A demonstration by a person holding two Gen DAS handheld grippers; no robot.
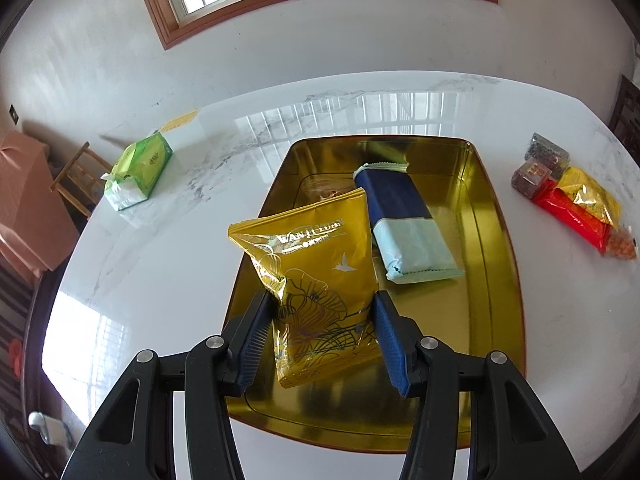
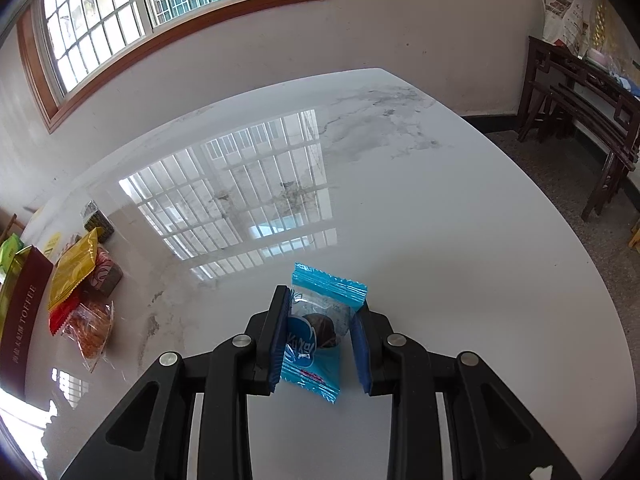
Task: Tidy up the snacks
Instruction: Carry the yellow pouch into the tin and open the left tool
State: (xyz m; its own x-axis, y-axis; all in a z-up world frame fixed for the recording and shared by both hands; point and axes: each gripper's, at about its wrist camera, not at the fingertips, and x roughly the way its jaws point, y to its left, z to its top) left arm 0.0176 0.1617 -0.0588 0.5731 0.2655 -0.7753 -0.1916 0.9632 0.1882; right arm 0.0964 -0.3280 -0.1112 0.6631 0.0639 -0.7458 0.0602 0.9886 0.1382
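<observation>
The left gripper is clenched on a glossy golden-yellow foil snack pouch printed with line-drawn flowers and a small white bird. Both blue ribbed pads press its lower half, and the pouch stands tilted over the near end of a shiny gold rectangular metal tray. Inside the tray, at about 1 o'clock from the pouch, lies a navy-and-pale-blue wrapped packet on its side.

The tray rests on a white marble-patterned table. At 10 o'clock sits a green tissue pack — well apart from the tray. At 3 o'clock a cluster of red, yellow and clear-wrapped snacks lies on the table.

The right gripper grasps a small turquoise plastic sachet with a dark round sweet showing through its clear window — held above bare table.
</observation>
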